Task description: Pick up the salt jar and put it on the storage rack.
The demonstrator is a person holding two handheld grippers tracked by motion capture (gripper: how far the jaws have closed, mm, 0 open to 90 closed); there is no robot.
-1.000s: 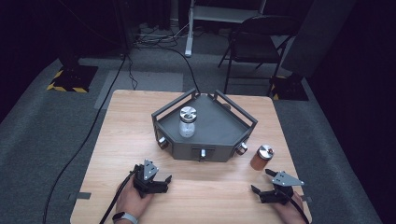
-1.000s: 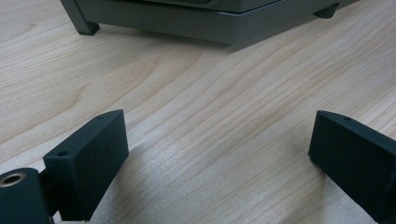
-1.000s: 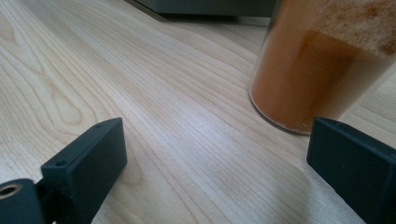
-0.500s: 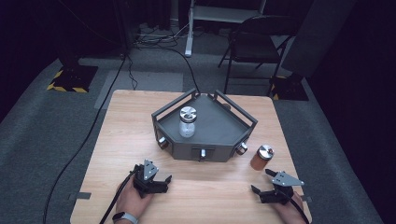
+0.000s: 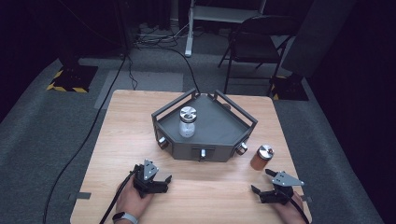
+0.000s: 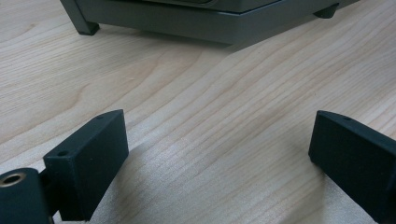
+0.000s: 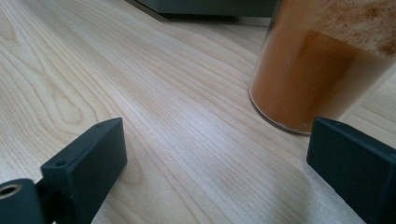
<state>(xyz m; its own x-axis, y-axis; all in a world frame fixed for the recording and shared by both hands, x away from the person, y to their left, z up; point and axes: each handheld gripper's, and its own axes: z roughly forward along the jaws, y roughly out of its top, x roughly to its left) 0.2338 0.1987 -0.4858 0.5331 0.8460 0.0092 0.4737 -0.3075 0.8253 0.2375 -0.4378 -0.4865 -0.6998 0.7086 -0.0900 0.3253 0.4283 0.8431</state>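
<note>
A dark grey tray (image 5: 233, 142) with raised rails stands in the middle of the wooden table (image 5: 121, 121). Inside it is a clear jar (image 5: 187, 123) of white contents with a silver lid. An orange spice jar (image 5: 261, 157) with a silver lid stands on the table just right of the tray. My left gripper (image 5: 161, 181) rests on the table near the front edge, open and empty; bare wood lies between its jaws (image 6: 219, 154). My right gripper (image 5: 262, 185) rests at the front right, open, with the orange jar (image 7: 322, 65) just beyond its right jaw.
The tray's front wall (image 6: 205, 23) lies a short way ahead of the left gripper. Small round knobs (image 5: 202, 153) stick out of the tray's front and corners. Cables (image 5: 79, 149) run off the table's left side. A folding chair (image 5: 254, 44) stands behind the table.
</note>
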